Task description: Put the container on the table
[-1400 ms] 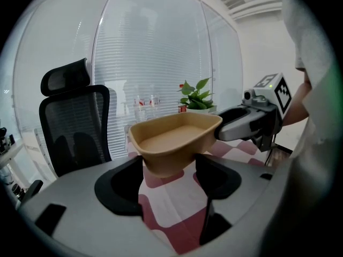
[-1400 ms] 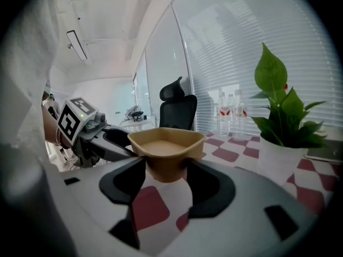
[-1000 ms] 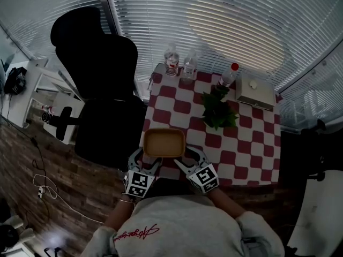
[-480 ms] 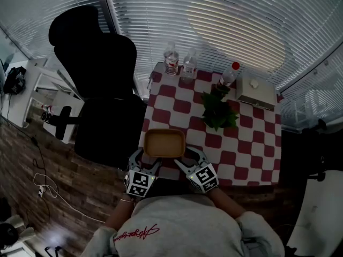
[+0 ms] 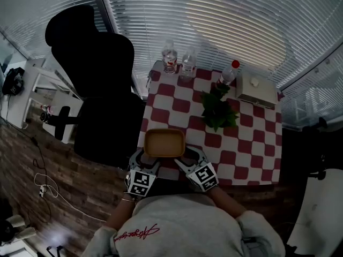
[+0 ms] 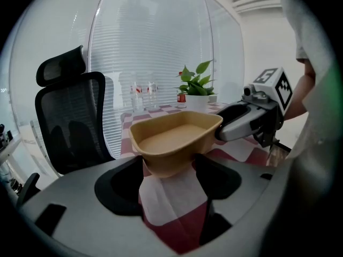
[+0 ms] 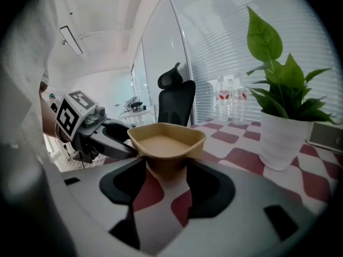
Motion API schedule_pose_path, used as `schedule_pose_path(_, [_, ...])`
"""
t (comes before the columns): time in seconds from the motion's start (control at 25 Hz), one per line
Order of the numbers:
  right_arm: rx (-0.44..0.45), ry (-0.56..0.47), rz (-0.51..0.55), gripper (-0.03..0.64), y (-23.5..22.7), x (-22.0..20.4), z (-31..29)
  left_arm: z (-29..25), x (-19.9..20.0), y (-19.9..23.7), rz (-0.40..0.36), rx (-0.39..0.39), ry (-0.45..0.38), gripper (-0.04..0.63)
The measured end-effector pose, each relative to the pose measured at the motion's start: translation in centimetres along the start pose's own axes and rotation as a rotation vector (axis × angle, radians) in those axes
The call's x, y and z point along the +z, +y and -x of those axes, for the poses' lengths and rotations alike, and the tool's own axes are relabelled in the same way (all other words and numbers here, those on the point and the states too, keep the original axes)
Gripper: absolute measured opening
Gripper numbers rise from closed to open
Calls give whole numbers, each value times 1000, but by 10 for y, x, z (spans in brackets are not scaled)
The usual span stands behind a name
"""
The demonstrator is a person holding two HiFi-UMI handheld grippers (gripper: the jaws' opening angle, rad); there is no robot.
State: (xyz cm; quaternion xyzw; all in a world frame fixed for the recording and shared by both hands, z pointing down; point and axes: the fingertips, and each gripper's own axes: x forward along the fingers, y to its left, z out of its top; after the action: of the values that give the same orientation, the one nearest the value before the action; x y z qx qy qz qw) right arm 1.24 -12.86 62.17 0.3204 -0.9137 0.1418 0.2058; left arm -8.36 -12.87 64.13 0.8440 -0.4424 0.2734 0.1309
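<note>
Has moved next to nothing since a second ago: holds the tan container (image 5: 164, 142) in the same spot, at the near edge of the table (image 5: 252, 159), towards its near left corner. Grips it from both ends. Clamps the left gripper (image 5: 143, 160) on the container's left end, pads pressed to either side of the narrow base, as seen in the left gripper view. Clamps the right gripper (image 5: 188, 159) on the opposite end in like manner. Keeps the container upright, open side up, with nothing visible inside. Cannot tell whether its base touches the table's checked top or hangs just above it. Points both grippers away from the body and somewhat downward, marker cubes facing up in the head view.

Further along the table: a potted plant (image 5: 218, 111) near the middle, towards the far edge. At the far left corner, side by side, a clear bottle with a red label (image 5: 170, 59) and a second clear bottle (image 5: 188, 64). Just behind the plant, a red-capped bottle (image 5: 229, 74). At the far right corner, a pale flat box (image 5: 255, 91). Left of the table, close against its left edge, a black office chair (image 5: 99, 84). Behind all this, closed blinds (image 5: 241, 25). Wears a pale top (image 5: 182, 226).
</note>
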Motion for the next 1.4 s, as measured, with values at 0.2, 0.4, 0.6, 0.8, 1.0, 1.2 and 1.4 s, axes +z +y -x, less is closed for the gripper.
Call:
schedule_pose_path(0.2, [2,13,1,242,-2,-4,-2,-4,-3,0,0,-3,6,307])
schedule_pose_path(0.4, [2,23,7,241,-3,-7,-2,-6,-5,-1,1,-5,12,307])
schedule_pose_path(0.6, [1,32,5,241,-2,-9,-3,-8,-8,-1,1,-9,20,308])
schedule_pose_path(0.8, [0,46,12,241,-1,-12,-5,-7,-10,-1,2,-12,27,307])
schedule_pose_path(1.0, [-1,61,15,241,0,-13,-6,-8,-12,0,-2,-10,38,308])
schedule_pose_path(1.2, [-2,86,20,241,-1,-15,-8,-10,-15,1,-9,-5,48,307])
schedule_pose_path(1.4, [-4,104,28,241,-1,-17,-10,-11,-16,1,-17,6,61,307])
